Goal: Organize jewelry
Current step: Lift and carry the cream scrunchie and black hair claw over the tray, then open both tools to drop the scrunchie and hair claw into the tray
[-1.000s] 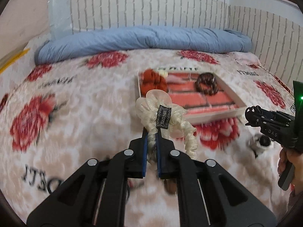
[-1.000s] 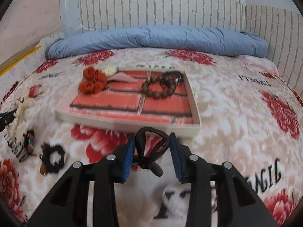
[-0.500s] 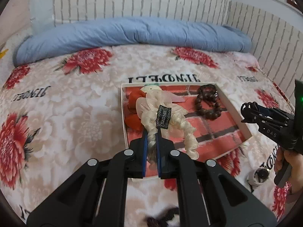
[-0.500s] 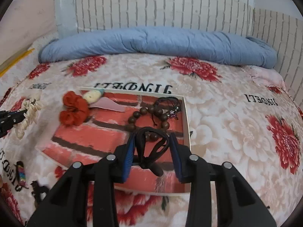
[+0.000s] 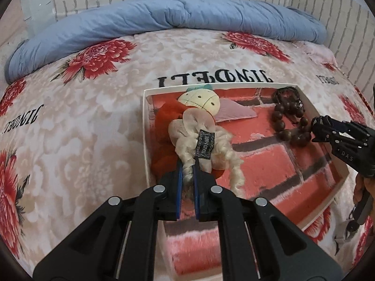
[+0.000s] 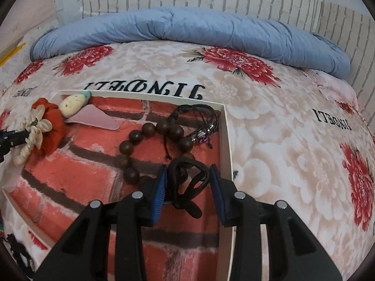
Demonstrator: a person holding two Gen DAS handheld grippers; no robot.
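Note:
A white-rimmed tray (image 5: 144,126) lined with red brick-pattern plush lies on the bed. My left gripper (image 5: 187,166) is shut on a cream scrunchie (image 5: 201,135) with a black label, hanging over the tray's left side above a red scrunchie (image 5: 164,126). My right gripper (image 6: 188,180) is shut on a black hair clip (image 6: 187,178) over the tray's right part (image 6: 226,140), just above a brown bead bracelet (image 6: 140,135). A black cord bracelet (image 6: 199,114) lies in the far right corner. A cream plush clip (image 6: 71,104) and a pink piece (image 6: 98,119) lie at the far left.
A rolled blue quilt (image 5: 187,21) runs along the brick-pattern wall behind the floral blanket (image 5: 70,128). A small black trinket (image 6: 16,245) lies on the blanket left of the tray. A hand (image 5: 363,185) holds the right gripper at the edge of the left wrist view.
Both grippers have moved forward and down from in front of the tray to over it, each still holding its item. The tray now fills the middle of both views.

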